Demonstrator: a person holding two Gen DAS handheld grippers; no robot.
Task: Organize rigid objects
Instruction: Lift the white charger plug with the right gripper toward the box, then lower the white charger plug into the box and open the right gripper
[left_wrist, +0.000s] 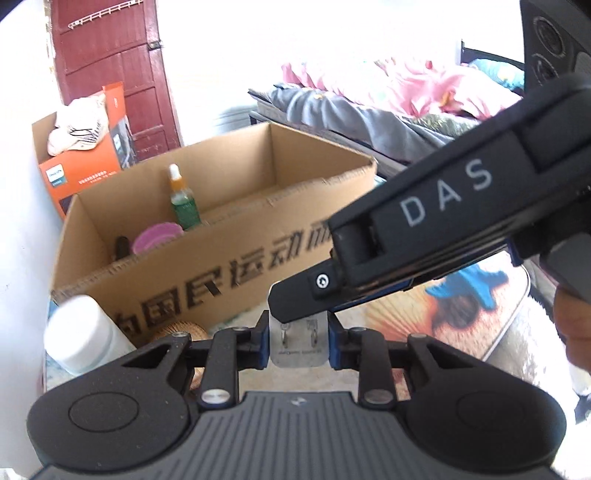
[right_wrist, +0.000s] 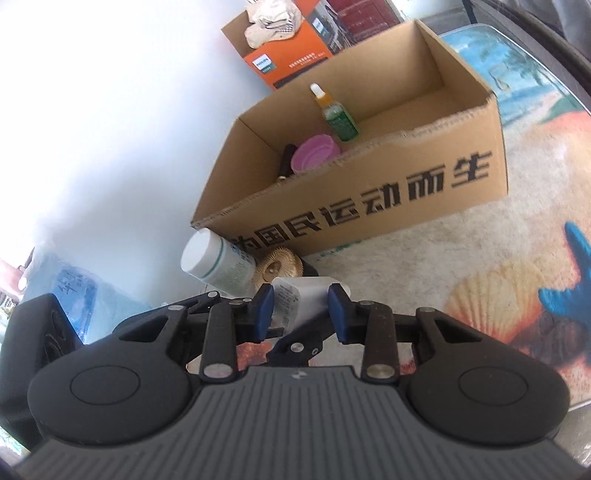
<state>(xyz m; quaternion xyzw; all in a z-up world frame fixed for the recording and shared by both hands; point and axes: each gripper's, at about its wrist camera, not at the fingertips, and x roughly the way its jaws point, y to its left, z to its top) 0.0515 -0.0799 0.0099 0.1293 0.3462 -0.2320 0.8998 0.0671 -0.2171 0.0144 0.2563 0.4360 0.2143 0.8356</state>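
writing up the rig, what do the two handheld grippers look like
The left gripper and right gripper match: black linkage arms with silver pivot pins, blue finger pads, a ribbed grey body. The right one's side reads DAS in pale letters.

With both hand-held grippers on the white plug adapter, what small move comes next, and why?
Probably carry the white plug adapter toward the open cardboard box: both the left hand-held gripper and right hand-held gripper clamp it, outside the box.

Bright daylight, white wall (right_wrist: 92, 129) blown out to glare in both views. Cardboard box (left_wrist: 229, 266) lettering and white jar (left_wrist: 79, 336) motion-blurred; heavy fisheye bending, dark vignette at corners
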